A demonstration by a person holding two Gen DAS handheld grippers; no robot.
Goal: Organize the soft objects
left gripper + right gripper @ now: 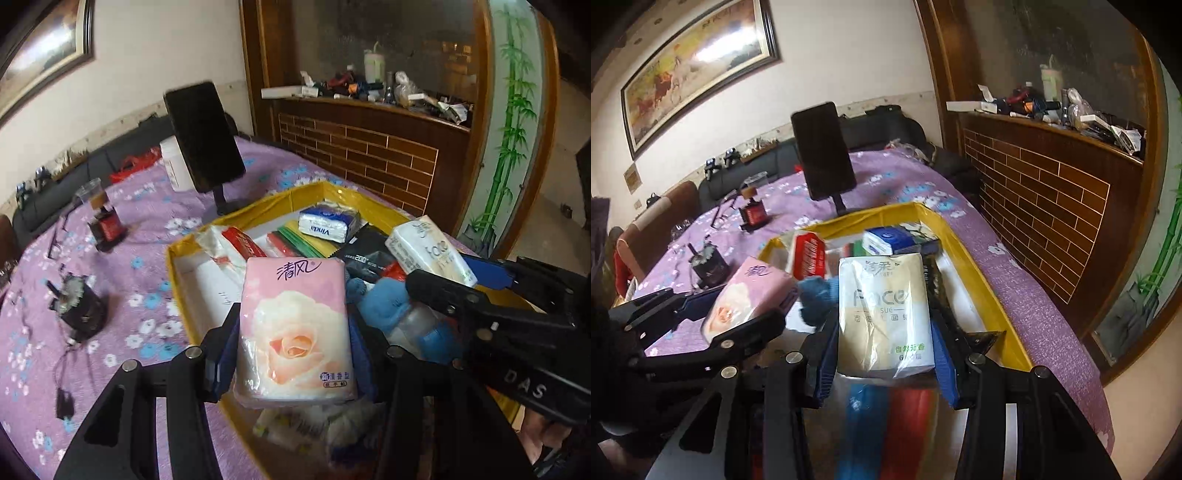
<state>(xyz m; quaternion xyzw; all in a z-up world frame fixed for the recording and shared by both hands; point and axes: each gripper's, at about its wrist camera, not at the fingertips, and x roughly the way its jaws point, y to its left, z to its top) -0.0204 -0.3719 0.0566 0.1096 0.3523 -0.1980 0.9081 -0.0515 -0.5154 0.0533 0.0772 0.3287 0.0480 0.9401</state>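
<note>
My left gripper (293, 328) is shut on a pink tissue pack with a rose print (295, 328), held above the yellow box (173, 254). The same pink pack (746, 299) shows at the left of the right wrist view. My right gripper (884, 321) is shut on a beige "Face" tissue pack (882, 314), also over the box; that pack (430, 254) appears at the right of the left wrist view. Inside the box lie a blue-white Vinda tissue pack (327, 223), a red-white pack (236, 245), a blue plush toy (384, 302) and coloured flat items.
The box stands on a table with a purple flowered cloth (140, 229). A phone on a stand (203, 136) rises just behind the box. A black round device (79, 310), a red-black item with a cup (105, 221) and cables lie to the left. A brown cabinet (1045, 206) flanks the right.
</note>
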